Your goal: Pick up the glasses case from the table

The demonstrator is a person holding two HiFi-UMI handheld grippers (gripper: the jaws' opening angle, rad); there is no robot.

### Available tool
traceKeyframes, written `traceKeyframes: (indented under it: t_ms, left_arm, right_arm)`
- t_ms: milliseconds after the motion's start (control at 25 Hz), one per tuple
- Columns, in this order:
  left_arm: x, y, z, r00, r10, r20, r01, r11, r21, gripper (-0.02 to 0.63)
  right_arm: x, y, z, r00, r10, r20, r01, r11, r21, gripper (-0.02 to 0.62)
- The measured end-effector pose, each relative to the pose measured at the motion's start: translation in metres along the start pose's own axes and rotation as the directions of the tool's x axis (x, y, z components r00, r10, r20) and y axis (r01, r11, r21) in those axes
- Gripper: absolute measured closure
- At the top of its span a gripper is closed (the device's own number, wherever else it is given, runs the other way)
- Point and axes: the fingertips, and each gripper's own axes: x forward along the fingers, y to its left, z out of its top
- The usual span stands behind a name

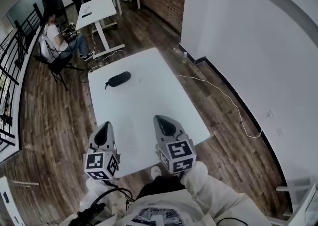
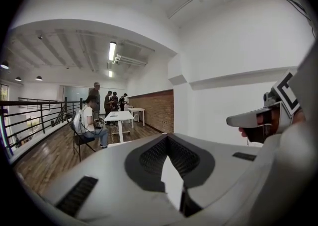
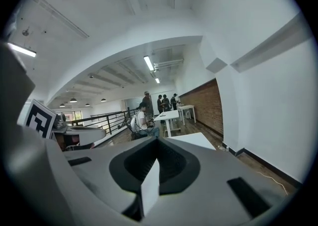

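Observation:
The black oval glasses case [image 1: 119,78] lies on the far left part of the white table [image 1: 149,106], with a short strap at its left end. My left gripper [image 1: 105,127] hovers over the table's near left edge, jaws shut and empty. My right gripper [image 1: 162,119] is over the near middle of the table, also shut with nothing in it. Both point toward the far end, well short of the case. In the left gripper view the left gripper [image 2: 168,144] shows closed jaws, and the right gripper [image 2: 248,119] shows beside it. The right gripper view shows closed jaws too, and the case is hidden in both gripper views.
A white wall [image 1: 248,46] runs along the right, with a white cable [image 1: 218,91] on the wood floor beside the table. Beyond the table a person sits on a chair [image 1: 58,43] near a second white table [image 1: 97,10]. A black railing [image 1: 15,51] lines the left.

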Motion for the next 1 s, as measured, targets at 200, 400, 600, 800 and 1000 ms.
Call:
traceKeyframes:
  t_ms: [200,400,600,800,1000]
  left_arm:
    - [0.049,0.027,-0.005,0.999,0.008,-0.043,-0.008,1.000,-0.010,0.581]
    - [0.090,0.056,-0.006,0.997,0.033,-0.071,-0.034,0.999,-0.013,0.583]
    - [0.145,0.068,-0.016,0.985,-0.004,-0.174,0.015,0.998,0.058,0.558]
    - [0.198,0.064,-0.037,0.973,-0.071,-0.218,0.079,0.996,0.031,0.178]
    - [0.241,0.062,-0.059,0.958,-0.063,-0.280,0.100,0.988,0.118,0.120]
  right_arm:
    - [0.060,-0.018,-0.001,0.999,0.015,-0.044,-0.015,1.000,0.001,0.589]
    - [0.105,-0.034,-0.008,0.996,0.029,-0.086,-0.027,0.999,0.020,0.588]
    - [0.127,-0.060,-0.014,0.993,0.014,-0.118,-0.008,0.999,0.048,0.589]
    - [0.136,-0.082,-0.026,0.990,-0.002,-0.144,0.011,0.998,0.064,0.588]
    - [0.141,-0.101,-0.035,0.985,-0.015,-0.171,0.028,0.997,0.072,0.589]
